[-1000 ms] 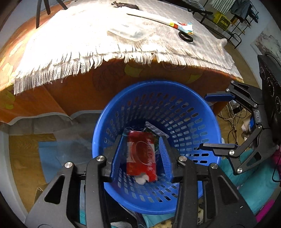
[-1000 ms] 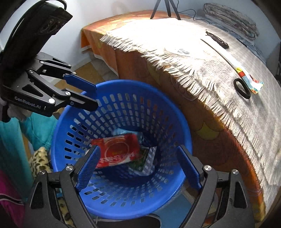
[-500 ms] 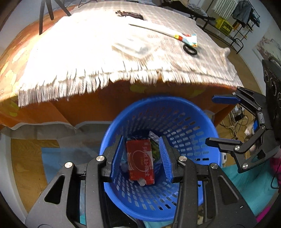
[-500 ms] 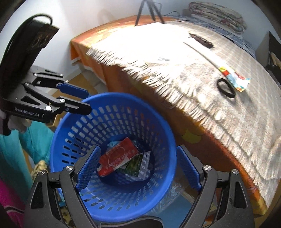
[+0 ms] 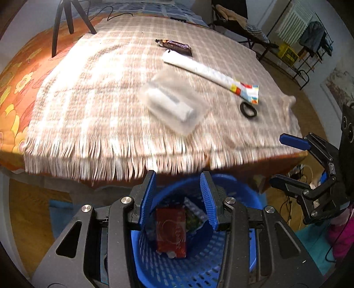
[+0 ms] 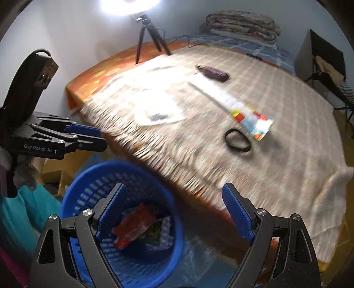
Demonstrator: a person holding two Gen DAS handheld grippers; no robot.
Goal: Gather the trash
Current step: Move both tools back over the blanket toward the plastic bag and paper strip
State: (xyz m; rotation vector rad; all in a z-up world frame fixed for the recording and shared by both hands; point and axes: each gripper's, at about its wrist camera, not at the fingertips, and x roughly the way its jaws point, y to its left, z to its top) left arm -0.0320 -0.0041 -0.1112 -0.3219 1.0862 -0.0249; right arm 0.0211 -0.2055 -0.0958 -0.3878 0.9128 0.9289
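Nearest, a blue perforated basket stands on the floor just below the bench edge, and in its bottom lie a red packet and, beside it, a green and silver wrapper; the left tongs hang above the basket mouth with their blue pads moderately apart, gripping nothing and touching nothing; the right tongs hover over the basket's bench-side rim with jaws spread wide, also empty; each pair shows at the edge of the other's view. Beyond the basket, the fringe of a beige checked cloth hangs over the bench, which is draped in an orange flowered cover; on the cloth, nearest the fringe, lies a clear plastic packet holding something white; to its right sits a black ring-shaped band, just beside the coloured end of a long white wrapper; farther back lies a dark snack-bar wrapper. A black tripod stands at the far left of the bench; in the right wrist view a bright lamp glares at its top.
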